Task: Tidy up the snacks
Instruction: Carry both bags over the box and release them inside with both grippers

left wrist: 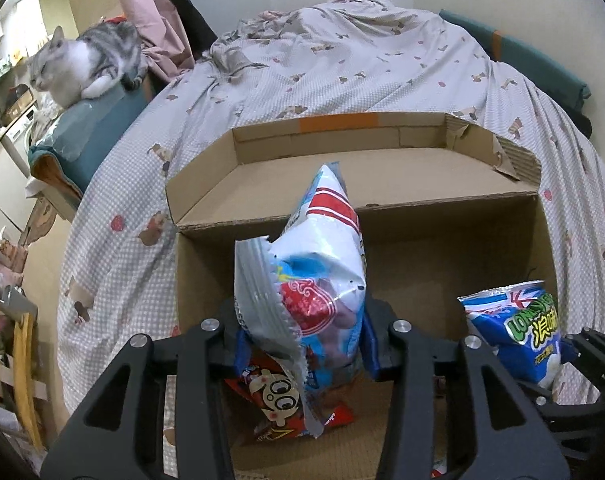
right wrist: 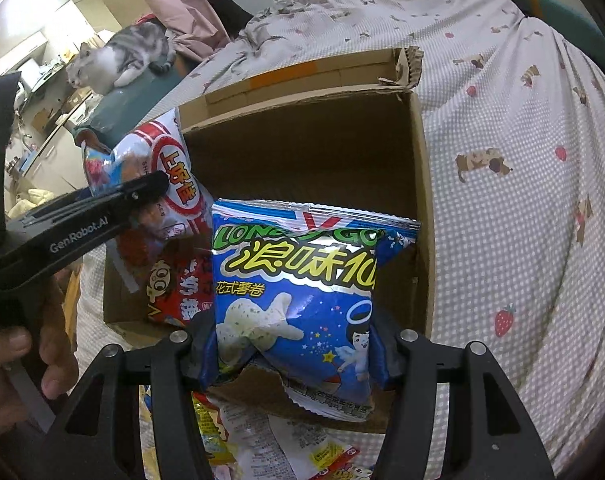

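Note:
An open cardboard box sits on a bed. My left gripper is shut on a white, blue and red snack bag, holding it upright over the box's left side. Under it, on the box floor, lies a red bag with a cartoon face. My right gripper is shut on a blue snack bag with yellow lettering, held above the near right part of the box. The right wrist view also shows the white bag and the red bag at left.
A person's hand holds the left gripper's handle. Several loose snack packets lie on the patterned bedsheet in front of the box. A grey and white cat rests on a teal cushion at far left. A wooden chair stands beside the bed.

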The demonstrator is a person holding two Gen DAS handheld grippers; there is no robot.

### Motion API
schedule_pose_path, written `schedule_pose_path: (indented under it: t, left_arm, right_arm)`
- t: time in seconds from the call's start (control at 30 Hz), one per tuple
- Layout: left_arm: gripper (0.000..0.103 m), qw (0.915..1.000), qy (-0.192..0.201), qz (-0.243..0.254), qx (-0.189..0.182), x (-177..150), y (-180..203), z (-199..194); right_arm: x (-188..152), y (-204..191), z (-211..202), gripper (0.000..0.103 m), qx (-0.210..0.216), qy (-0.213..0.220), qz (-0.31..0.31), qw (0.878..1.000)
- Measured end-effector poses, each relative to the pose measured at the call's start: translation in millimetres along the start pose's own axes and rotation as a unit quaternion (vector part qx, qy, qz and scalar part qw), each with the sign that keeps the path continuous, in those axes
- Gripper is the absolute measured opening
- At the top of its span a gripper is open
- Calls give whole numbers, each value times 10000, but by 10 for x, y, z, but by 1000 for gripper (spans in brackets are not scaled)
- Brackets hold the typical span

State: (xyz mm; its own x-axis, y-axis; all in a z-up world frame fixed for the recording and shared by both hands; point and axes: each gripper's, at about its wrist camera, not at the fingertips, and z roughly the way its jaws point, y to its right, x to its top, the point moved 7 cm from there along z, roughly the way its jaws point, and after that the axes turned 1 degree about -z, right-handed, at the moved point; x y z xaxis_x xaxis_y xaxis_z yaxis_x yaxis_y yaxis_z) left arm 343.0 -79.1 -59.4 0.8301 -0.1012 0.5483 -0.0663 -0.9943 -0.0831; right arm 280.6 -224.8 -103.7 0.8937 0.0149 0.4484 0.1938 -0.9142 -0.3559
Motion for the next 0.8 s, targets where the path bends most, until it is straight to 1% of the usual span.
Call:
schedule_pose_path:
  t: [0.1, 0.13, 0.17, 0.2, 0.27, 0.3, 0.33, 0.37, 0.4, 0.43, 0.53, 0.6, 0.8]
  left_arm:
    - [43, 9999, -71, 100, -14, -12, 2, 5]
    - [51, 9999, -101, 119, -58, -16, -3, 2]
    - [60, 9998, -110, 126, -78, -22, 8, -4]
    - [65, 9999, -109, 121, -59, -18, -16, -21]
    - [83, 9999, -53, 99, 81, -11, -41, -56]
    - [88, 9998, -4, 66, 165, -2, -80, -84]
    - [93, 9998, 38, 8, 198, 3, -120, -112]
    - [93, 9998, 49, -52, 199, -1, -145, -140]
    - [93, 9997, 35, -120, 197, -4, -181, -157]
    - [93, 9997, 19, -159, 194, -5, -197, -170]
    - [93, 9993, 7, -297, 230, -6, -303, -237]
    - [93, 9990, 32, -344, 268, -10, -350, -277]
    - [93, 9989, -15, -364, 283, -44, -373, -327]
  right_arm:
    - [22, 18, -11, 61, 123, 20, 128, 9998]
    - [22, 16, -15, 61, 160, 25, 157, 9997]
    - [29, 21, -22, 61, 213, 36, 203, 9996]
    - [34, 23, -30, 61, 251, 49, 239, 9994]
    - [50, 30, -52, 63, 340, 82, 316, 9989]
    - [62, 35, -71, 65, 395, 113, 358, 9985]
    - [70, 37, -87, 71, 434, 139, 377, 9982]
    - [83, 42, -112, 75, 474, 186, 407, 9979]
    - [99, 50, -146, 84, 505, 259, 441, 9974]
    - [113, 53, -176, 85, 540, 321, 469, 9969]
    - [159, 68, -257, 86, 682, 461, 583, 9949]
    - [182, 94, -298, 86, 681, 533, 645, 9942]
    - [195, 69, -330, 86, 667, 524, 637, 9944]
